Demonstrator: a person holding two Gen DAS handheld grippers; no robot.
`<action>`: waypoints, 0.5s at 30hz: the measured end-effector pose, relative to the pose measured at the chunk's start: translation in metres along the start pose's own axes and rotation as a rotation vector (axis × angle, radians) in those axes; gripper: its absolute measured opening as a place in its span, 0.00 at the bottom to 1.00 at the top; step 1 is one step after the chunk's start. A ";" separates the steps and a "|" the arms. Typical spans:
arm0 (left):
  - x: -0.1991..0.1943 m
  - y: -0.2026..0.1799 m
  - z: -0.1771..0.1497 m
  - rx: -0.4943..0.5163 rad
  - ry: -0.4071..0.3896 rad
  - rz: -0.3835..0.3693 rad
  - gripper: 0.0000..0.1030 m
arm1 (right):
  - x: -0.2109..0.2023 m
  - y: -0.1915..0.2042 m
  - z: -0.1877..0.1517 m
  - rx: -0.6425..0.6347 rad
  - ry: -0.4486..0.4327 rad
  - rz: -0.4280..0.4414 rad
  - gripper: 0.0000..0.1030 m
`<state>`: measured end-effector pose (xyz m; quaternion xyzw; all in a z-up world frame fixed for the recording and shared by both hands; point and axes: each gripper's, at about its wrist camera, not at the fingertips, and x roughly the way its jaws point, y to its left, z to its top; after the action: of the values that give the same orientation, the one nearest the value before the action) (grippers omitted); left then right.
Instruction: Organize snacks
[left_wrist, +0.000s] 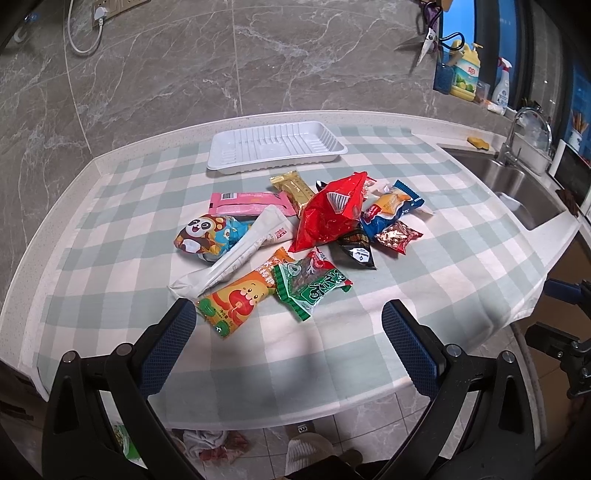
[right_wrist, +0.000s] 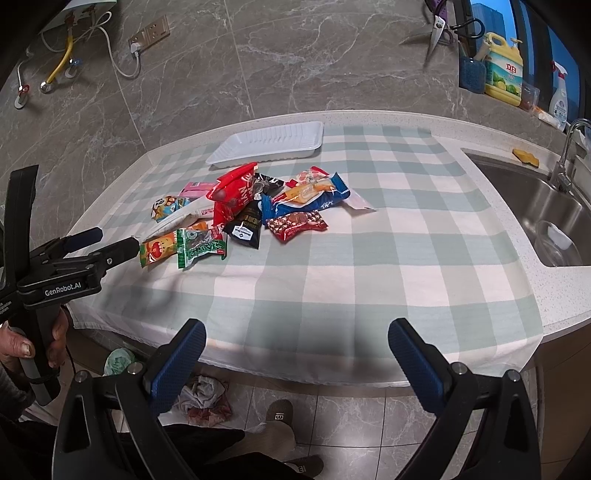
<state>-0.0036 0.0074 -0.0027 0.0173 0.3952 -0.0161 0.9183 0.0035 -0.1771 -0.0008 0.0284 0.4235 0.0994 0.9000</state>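
Note:
A pile of snack packets lies on the checked cloth: a red bag (left_wrist: 328, 214) (right_wrist: 232, 195), an orange packet (left_wrist: 240, 295) (right_wrist: 159, 251), a green packet (left_wrist: 310, 286) (right_wrist: 199, 249), a blue packet (left_wrist: 391, 206) (right_wrist: 306, 197), a black packet (left_wrist: 356, 251) (right_wrist: 243, 227), a pink packet (left_wrist: 247, 203) and a long white packet (left_wrist: 236, 254). An empty white tray (left_wrist: 277, 147) (right_wrist: 269, 144) stands behind them. My left gripper (left_wrist: 288, 332) (right_wrist: 114, 240) is open, just before the orange packet. My right gripper (right_wrist: 297, 343) is open over the cloth's front edge.
A steel sink (right_wrist: 546, 214) (left_wrist: 517, 192) with a tap lies at the right. Bottles (right_wrist: 504, 70) stand on the back ledge, scissors (right_wrist: 436, 33) hang on the wall. The counter's front edge (right_wrist: 295, 373) is close below my grippers, with rags on the floor (right_wrist: 203, 398).

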 end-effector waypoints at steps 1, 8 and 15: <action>0.000 0.000 0.000 -0.001 -0.001 -0.002 0.99 | 0.000 0.000 0.000 0.000 0.000 -0.001 0.98; 0.000 0.000 0.000 -0.002 -0.002 0.001 0.99 | -0.001 -0.001 0.000 0.001 0.001 -0.001 0.98; 0.001 -0.001 0.000 0.000 -0.001 0.000 0.99 | 0.001 -0.001 0.001 0.001 0.002 0.001 0.98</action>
<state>-0.0031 0.0061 -0.0030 0.0172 0.3948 -0.0163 0.9185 0.0052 -0.1779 -0.0009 0.0291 0.4244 0.0995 0.8995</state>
